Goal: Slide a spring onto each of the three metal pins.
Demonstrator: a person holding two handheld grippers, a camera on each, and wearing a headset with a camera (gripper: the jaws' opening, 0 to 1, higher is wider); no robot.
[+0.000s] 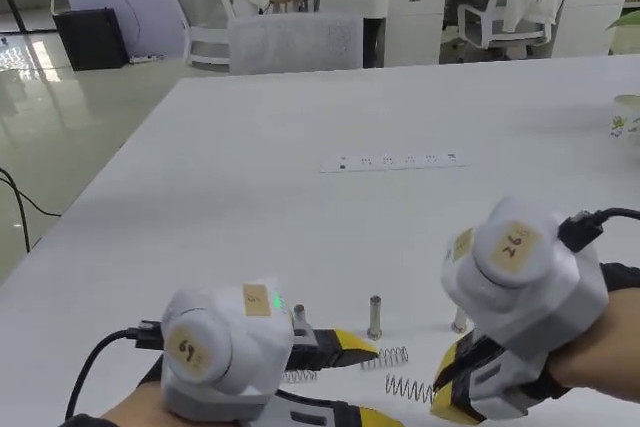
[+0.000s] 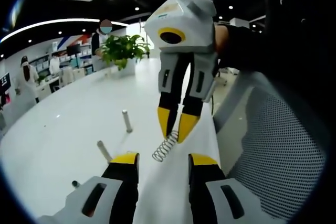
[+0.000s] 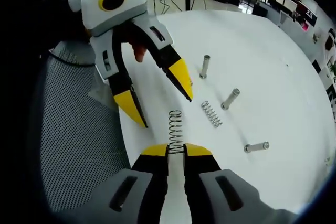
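Observation:
Three short metal pins stand upright on the white table (image 1: pixel 300 197): a left pin (image 1: pixel 299 314), a middle pin (image 1: pixel 375 317) and a right pin (image 1: pixel 459 323), all bare. My right gripper (image 1: pixel 445 392) (image 3: pixel 176 150) is shut on one end of a spring (image 3: pixel 176 127) (image 1: pixel 408 388), which sticks out forward from its tips. Facing it, my left gripper (image 2: pixel 164 159) (image 1: pixel 365 382) is open and holds nothing. A second spring (image 1: pixel 385 357) (image 3: pixel 211 114) lies loose near the pins. A third spring (image 1: pixel 298 376) lies partly hidden by the left gripper.
A flush socket strip (image 1: pixel 395 161) sits mid-table and a patterned cup (image 1: pixel 626 117) at the right edge. A mesh chair (image 2: pixel 268 145) is close behind the table's near edge. Office chairs, desks and people stand far behind.

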